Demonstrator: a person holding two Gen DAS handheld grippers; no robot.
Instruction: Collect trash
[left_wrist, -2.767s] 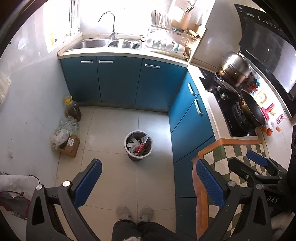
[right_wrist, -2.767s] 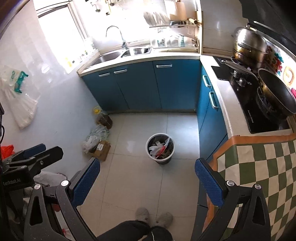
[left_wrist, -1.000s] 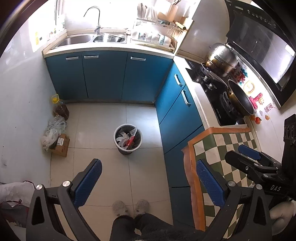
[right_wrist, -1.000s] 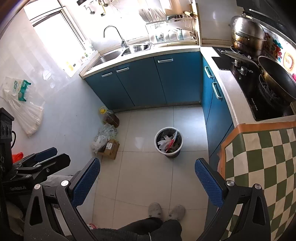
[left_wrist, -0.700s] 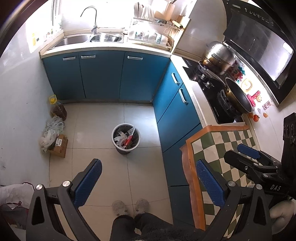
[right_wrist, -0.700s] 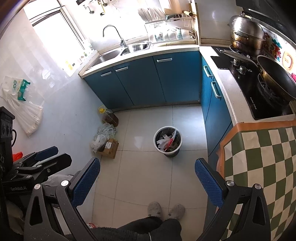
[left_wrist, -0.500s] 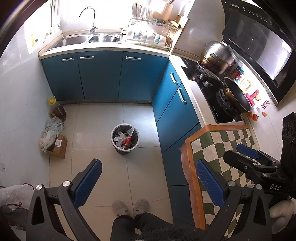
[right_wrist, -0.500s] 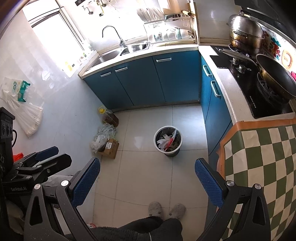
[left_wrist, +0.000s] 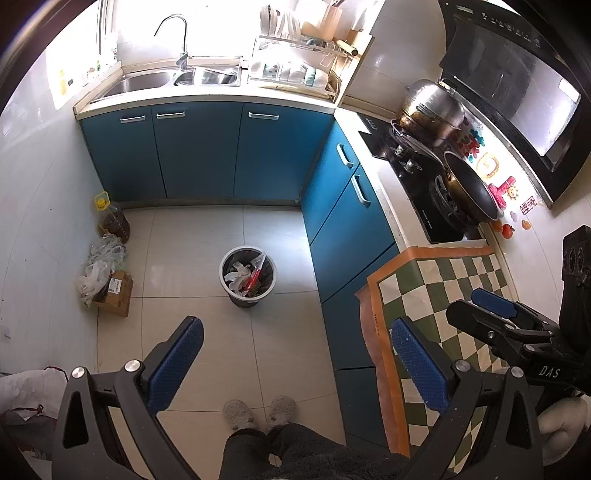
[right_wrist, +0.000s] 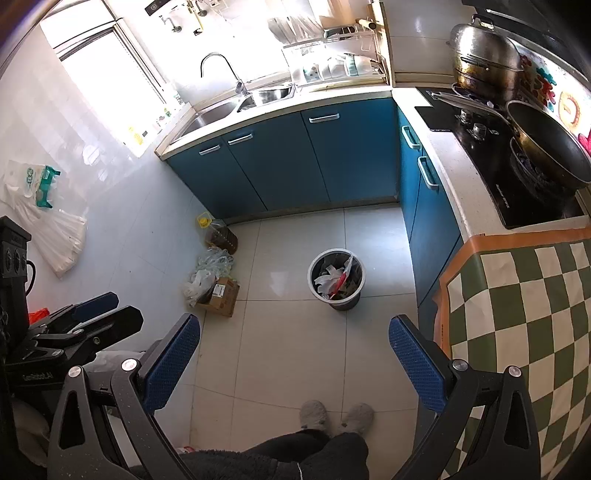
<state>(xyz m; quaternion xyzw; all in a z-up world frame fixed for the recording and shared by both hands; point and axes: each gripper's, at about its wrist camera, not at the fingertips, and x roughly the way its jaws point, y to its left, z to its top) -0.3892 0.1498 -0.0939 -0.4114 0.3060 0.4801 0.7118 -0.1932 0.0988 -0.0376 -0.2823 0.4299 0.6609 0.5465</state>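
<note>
A: Standing on the tiled floor (left_wrist: 280, 347) between the blue cabinets (left_wrist: 199, 147), the gray trash bin (left_wrist: 247, 275) holds wrappers.
B: And the grippers?
A: Left gripper (left_wrist: 297, 363) and right gripper (right_wrist: 293, 360) hang high above, both spread wide, holding nothing.

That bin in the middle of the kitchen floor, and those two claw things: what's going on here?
A person stands in a small kitchen with a claw in each hand: the left claw and the right claw. Both are open, empty and held high above the tiled floor. Ahead stands a round trash bin, already holding scraps and wrappers. By the wall lie crumpled plastic bags on a cardboard box. Nothing has been picked up yet.
</note>
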